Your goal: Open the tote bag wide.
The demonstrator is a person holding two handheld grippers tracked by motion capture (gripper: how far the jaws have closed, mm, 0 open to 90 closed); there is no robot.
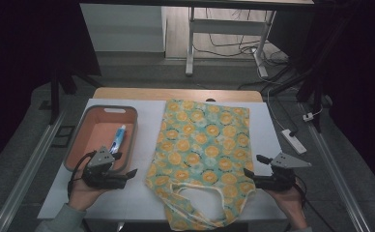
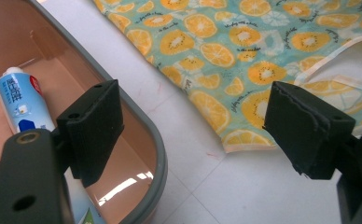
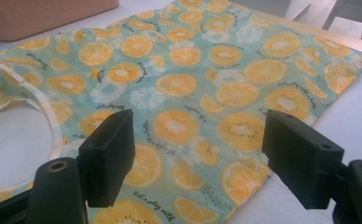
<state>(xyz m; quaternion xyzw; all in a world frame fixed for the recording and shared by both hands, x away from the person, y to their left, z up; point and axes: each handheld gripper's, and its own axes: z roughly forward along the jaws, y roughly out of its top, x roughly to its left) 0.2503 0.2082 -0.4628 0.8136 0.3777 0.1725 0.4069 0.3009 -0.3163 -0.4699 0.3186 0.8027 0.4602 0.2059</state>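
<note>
Near the tabletop's front edge, both grippers, left [image 1: 127,175] and right [image 1: 252,167], gape wide and empty beside the flat orange-print cloth bag [image 1: 202,145], nothing packed yet.

The cloth bag [image 1: 202,145] is teal with a print of orange and yellow citrus slices, a few pale white ones and small dark lettering; its handles [image 1: 200,203] are edged in cream. The bin [image 1: 81,130] at the table's left edge is salmon pink inside with a grey rim. The toothpaste tube [image 1: 119,138] in it is blue and white with a red mark and a white cap. The table [image 1: 142,193] is white with a light wood far edge. Both grippers, left [image 1: 127,175] and right [image 1: 254,166], are black with grey plates.
</note>
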